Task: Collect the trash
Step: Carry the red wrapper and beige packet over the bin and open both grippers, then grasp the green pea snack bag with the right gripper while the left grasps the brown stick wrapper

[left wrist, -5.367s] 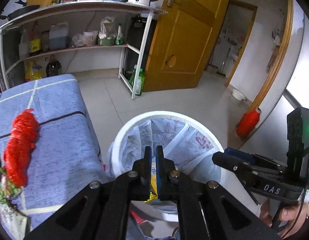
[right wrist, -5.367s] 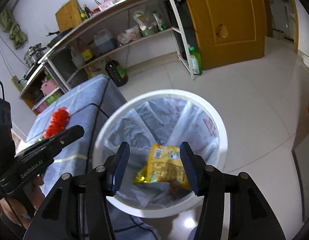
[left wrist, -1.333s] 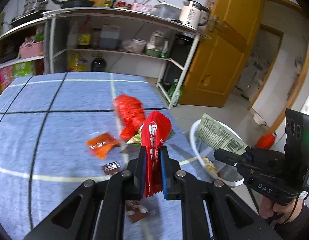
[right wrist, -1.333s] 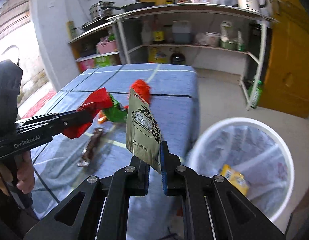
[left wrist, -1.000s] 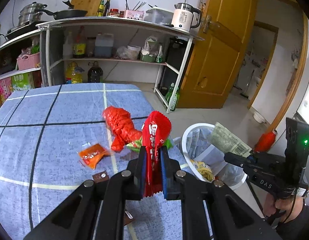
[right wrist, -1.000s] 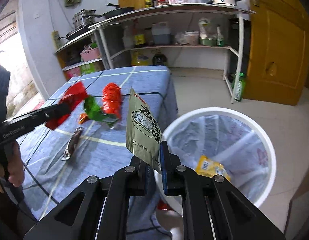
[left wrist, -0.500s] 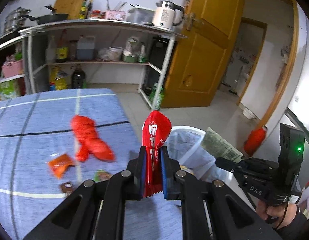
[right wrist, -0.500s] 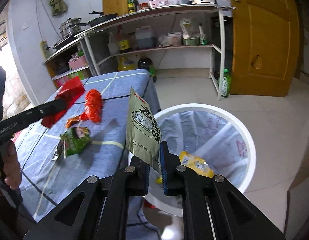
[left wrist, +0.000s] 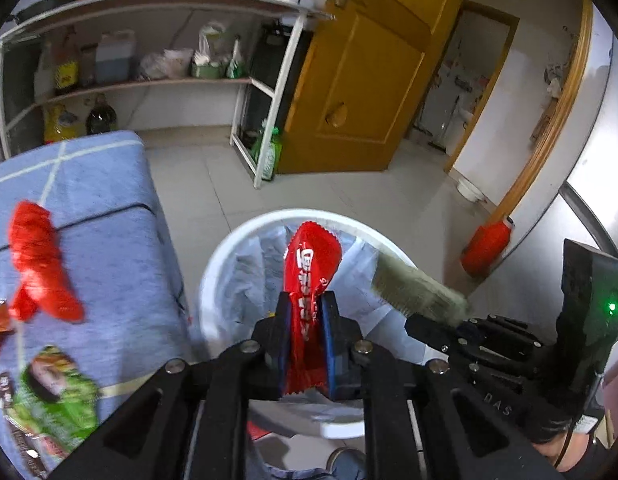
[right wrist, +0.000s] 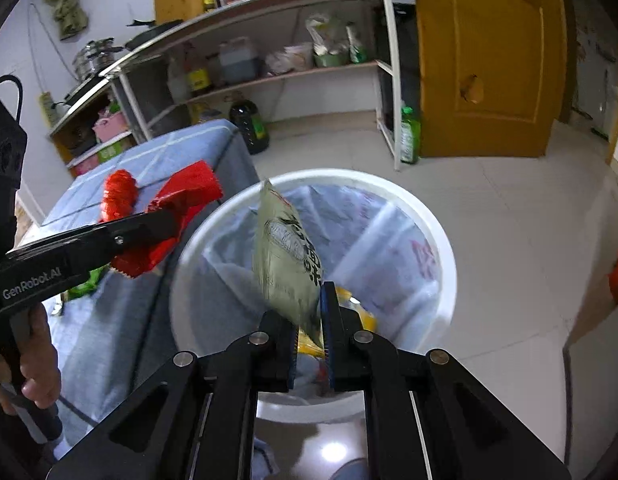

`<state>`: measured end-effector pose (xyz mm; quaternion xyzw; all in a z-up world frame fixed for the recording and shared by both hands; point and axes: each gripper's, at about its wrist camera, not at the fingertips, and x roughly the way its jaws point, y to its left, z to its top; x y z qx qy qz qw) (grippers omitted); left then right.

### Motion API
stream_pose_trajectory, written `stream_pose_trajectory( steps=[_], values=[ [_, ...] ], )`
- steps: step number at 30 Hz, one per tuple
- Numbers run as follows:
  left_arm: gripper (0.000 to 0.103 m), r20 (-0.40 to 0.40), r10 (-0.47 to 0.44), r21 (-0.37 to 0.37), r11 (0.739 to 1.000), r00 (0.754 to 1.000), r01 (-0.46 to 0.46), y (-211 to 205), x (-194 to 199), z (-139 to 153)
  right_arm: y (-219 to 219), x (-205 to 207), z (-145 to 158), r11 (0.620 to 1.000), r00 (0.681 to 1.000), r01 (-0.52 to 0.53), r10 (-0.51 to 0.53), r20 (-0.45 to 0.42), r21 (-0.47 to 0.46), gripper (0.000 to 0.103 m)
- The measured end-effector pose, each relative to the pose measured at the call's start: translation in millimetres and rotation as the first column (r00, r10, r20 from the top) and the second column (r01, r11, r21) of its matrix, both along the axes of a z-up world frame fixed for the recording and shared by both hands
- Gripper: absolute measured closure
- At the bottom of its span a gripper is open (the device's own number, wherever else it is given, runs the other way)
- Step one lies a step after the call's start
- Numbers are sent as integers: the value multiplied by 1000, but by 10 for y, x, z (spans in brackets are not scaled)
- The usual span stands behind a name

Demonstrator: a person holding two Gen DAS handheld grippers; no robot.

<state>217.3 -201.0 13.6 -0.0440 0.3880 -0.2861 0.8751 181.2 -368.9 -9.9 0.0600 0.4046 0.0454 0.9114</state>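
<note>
Left tongs (left wrist: 305, 320) clamp the red wrapper (left wrist: 311, 264), right tongs (right wrist: 309, 320) the green packet (right wrist: 287, 256), over the bin (right wrist: 441, 240); both look light, floppy, pinched low.

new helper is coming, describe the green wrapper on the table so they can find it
Start at the blue checked table left of the white bin. The green wrapper lies near its front edge, below the red plastic bag; it is the only green piece there.

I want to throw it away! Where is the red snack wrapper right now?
The red snack wrapper is pinched in the left hand-held gripper, in front of the white bin, beside the blue table.
</note>
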Motion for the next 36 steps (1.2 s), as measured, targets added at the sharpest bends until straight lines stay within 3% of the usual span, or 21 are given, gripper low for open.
stream_pose_trajectory(
  steps=[3,5,6,22,36],
  values=[
    [82,-28,-24,-7,1000,999,23,-85,39,-82,-13,1,-21,1000,1000,7,-7,-6,-9,79],
    [78,-25,-31,-6,1000,999,31,-107,36,-87,-27,-3,-16,1000,1000,13,-13,0,-7,57],
    [78,-20,-32,-4,999,999,32,-108,27,-82,-35,-10,-7,1000,1000,15,-15,3,-4,53],
    [77,56,47,-25,999,997,-46,314,-124,175,134,-119,290,999,996,-17,13,88,47,52],
    [77,118,249,-8,968,961,-250,1346,-389,329,857,-114,458,977,971,-205,195,141,59,52]
  ],
)
